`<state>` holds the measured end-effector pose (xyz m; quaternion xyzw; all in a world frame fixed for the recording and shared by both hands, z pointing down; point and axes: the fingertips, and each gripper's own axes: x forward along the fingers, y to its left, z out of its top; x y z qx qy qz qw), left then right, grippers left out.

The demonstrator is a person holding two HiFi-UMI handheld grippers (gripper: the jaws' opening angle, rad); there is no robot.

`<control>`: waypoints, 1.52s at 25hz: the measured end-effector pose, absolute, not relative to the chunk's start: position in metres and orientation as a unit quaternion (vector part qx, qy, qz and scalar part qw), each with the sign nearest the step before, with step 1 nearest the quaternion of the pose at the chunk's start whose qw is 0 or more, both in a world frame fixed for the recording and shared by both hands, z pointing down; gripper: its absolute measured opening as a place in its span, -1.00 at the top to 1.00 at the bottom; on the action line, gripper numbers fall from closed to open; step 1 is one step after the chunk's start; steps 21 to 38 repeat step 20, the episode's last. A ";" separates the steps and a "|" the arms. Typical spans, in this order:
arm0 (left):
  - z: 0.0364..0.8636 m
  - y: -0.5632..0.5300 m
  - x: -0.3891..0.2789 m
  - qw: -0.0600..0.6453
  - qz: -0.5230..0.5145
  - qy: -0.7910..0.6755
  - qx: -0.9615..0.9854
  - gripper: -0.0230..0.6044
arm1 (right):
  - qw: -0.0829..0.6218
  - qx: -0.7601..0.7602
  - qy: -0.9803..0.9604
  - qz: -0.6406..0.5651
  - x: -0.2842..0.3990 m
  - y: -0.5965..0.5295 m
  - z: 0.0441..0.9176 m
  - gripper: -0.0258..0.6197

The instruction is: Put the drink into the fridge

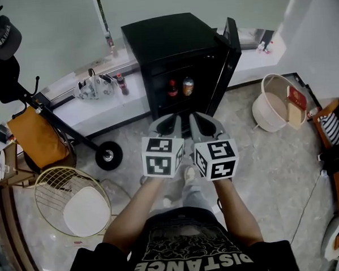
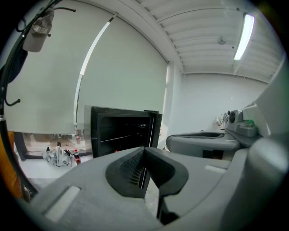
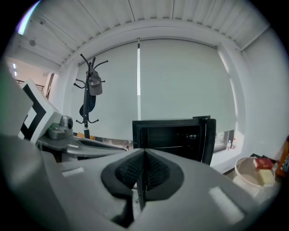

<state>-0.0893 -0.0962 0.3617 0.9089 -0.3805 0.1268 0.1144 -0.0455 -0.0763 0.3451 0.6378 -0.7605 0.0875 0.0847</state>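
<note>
Head view: two drinks stand inside the fridge (image 1: 170, 38). A dark bottle (image 1: 172, 88) with a red label and a can (image 1: 188, 86) sit side by side at the middle of one shelf, bottle on the left, just beside each other. The fridge is black; its door (image 1: 231, 49) hangs open to the right.

Left tongs (image 1: 170, 125) and right tongs (image 1: 199, 123) are held side by side in front of the open fridge, well short of the shelf and apart from both drinks. Left gripper view – jaws brought together, ribbed pads meeting, nothing between them. Right gripper view – the same: jaws closed, empty. Each carries its marker cube (image 1: 162, 156) at the rear.

Surroundings, outward from the fridge:
- A low white ledge (image 1: 100, 110) runs along the wall to its left, with a small bottle (image 1: 121, 83) near the ledge's right end.
- A pale tub (image 1: 273, 107) holding boxes sits on the floor to the right.
- A coat rack (image 1: 43, 113) with a cap (image 1: 1, 36) on it stands at far left, with a wire chair (image 1: 71, 199) below it.
</note>
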 end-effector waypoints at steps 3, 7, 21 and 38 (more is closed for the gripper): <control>0.361 -0.094 -0.087 0.113 0.127 -0.377 0.910 0.91 | 0.087 0.639 -0.760 0.083 -0.044 -0.073 0.341 0.92; 0.363 -0.091 -0.087 0.118 0.127 -0.378 0.909 0.91 | 0.093 0.641 -0.758 0.077 -0.041 -0.070 0.341 0.92; 0.363 -0.095 -0.086 0.117 0.130 -0.377 0.909 0.91 | 0.094 0.640 -0.759 0.073 -0.037 -0.070 0.339 0.92; 0.363 -0.095 -0.086 0.117 0.130 -0.377 0.909 0.91 | 0.094 0.640 -0.759 0.073 -0.037 -0.070 0.339 0.92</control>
